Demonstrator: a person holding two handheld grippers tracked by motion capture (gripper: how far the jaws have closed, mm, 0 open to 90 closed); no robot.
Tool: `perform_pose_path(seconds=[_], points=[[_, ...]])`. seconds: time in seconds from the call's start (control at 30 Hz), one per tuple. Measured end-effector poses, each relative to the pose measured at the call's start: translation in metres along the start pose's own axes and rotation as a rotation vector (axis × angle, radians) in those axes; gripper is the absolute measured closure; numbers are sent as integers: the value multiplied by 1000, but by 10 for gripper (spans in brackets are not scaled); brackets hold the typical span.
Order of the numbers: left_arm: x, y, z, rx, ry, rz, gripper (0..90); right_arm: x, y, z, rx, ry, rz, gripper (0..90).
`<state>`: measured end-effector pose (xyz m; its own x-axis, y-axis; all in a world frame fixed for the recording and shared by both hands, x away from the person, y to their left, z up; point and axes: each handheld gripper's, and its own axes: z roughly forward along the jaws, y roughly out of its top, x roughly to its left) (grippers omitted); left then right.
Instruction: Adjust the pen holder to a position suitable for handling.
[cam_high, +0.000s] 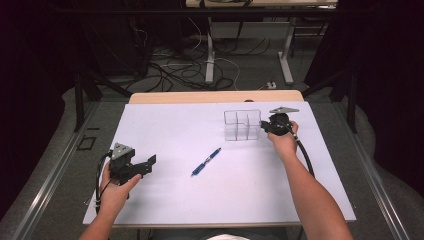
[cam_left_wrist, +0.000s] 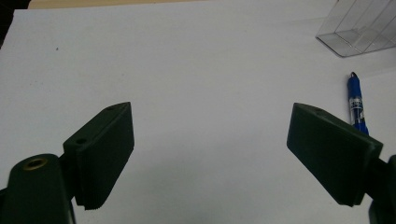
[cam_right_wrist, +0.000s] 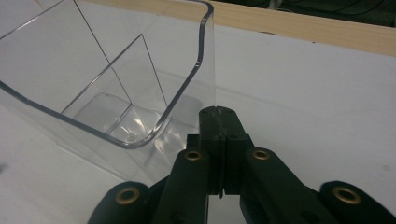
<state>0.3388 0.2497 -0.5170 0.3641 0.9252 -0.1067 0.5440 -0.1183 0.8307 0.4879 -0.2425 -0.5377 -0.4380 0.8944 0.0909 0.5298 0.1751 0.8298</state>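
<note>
My left gripper (cam_high: 150, 162) rests near the counter's (cam_high: 175, 200) front-left edge, jaws spread wide on nothing. Beyond it the blue pen (cam_high: 206, 161) lies mid-counter (angled). Farthest, my right gripper (cam_right_wrist: 218, 116) has its jaws pinched onto the clear divided organizer's (cam_high: 242, 125) wall.
</note>
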Motion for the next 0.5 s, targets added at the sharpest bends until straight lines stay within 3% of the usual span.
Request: perform_pose_path(seconds=[0.5], points=[[0, 0, 0, 0, -2, 1, 149, 36, 0, 18, -7, 50, 15, 900]])
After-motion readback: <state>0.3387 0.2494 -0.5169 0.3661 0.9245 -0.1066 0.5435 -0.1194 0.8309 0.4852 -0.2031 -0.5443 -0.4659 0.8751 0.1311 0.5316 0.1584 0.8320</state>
